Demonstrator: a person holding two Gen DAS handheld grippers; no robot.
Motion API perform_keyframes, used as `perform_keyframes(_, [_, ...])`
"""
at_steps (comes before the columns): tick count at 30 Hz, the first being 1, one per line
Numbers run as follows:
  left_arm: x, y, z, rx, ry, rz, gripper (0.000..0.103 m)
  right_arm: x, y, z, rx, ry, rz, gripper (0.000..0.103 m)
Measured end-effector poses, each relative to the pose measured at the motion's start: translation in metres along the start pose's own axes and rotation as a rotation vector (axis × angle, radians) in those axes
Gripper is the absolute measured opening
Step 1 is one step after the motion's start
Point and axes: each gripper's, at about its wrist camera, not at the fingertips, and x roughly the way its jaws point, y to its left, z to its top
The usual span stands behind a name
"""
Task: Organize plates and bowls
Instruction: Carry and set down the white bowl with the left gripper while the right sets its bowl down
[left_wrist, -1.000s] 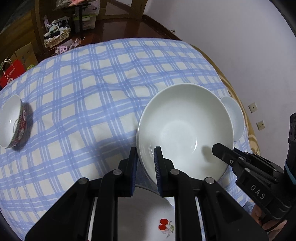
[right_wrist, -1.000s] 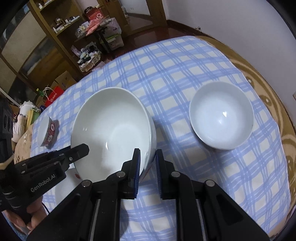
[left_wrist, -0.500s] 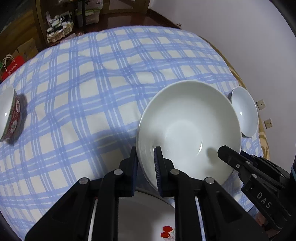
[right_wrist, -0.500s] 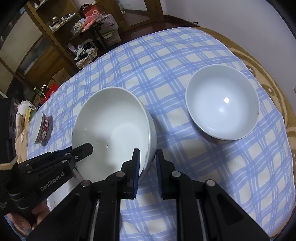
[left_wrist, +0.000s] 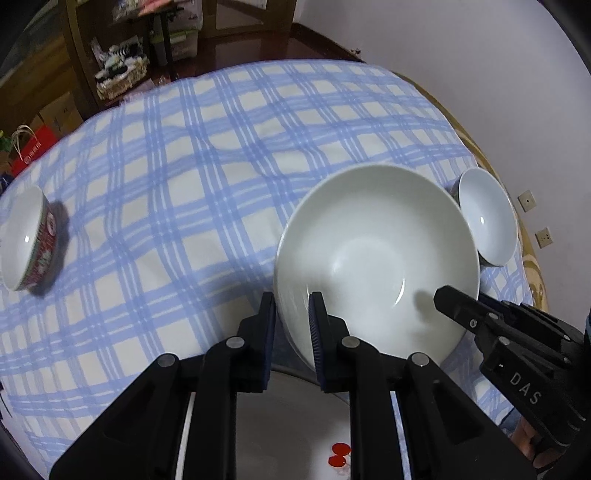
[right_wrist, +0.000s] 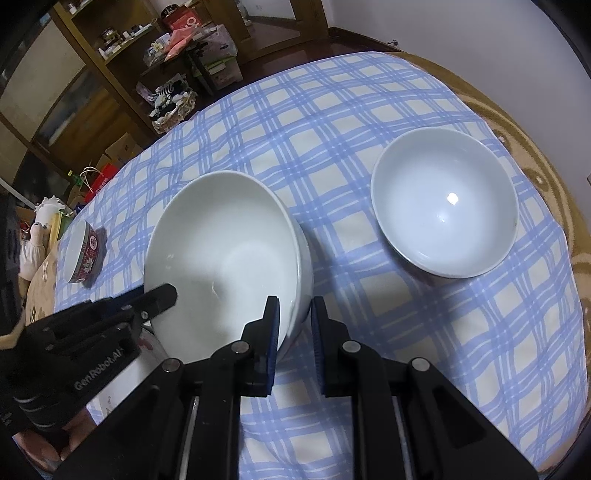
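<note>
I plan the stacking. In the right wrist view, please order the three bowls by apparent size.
1. Held white bowl, though it is nearest the camera.
2. Free white bowl.
3. Red-patterned bowl, farthest away, so its true size is unsure.

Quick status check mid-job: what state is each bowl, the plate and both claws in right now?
large white bowl: empty, tilted, held by its rim from both sides
left claw: shut on the bowl's rim
right claw: shut on the opposite rim
smaller white bowl: empty, upright on the tablecloth
red-patterned bowl: empty, upright, apart
cherry-print plate: beneath the held bowl
</note>
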Motion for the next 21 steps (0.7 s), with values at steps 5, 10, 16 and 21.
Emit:
perform_keyframes(5, [-0.010,0.005,-0.001,-0.025,-0.015,-0.028,0.018,-0.005,0.001,-0.001,0.001,0.005,0.010,0.019])
perform_keyframes(10, [-0.017,0.006,-0.006,-0.002,-0.024,-0.002,0.020,-0.012,0.004,0.000,-0.017,-0.015,0.007,0.019])
perform_keyframes(16, [-0.025,0.008,-0.007,-0.010,-0.035,0.008,0.038,-0.034,0.007,0.004,-0.046,-0.062,0.011,0.019])
perform_keyframes(21, [-0.042,0.001,0.000,0.027,-0.082,0.018,0.070,-0.066,-0.005,0.013,-0.031,-0.150,0.012,0.019])
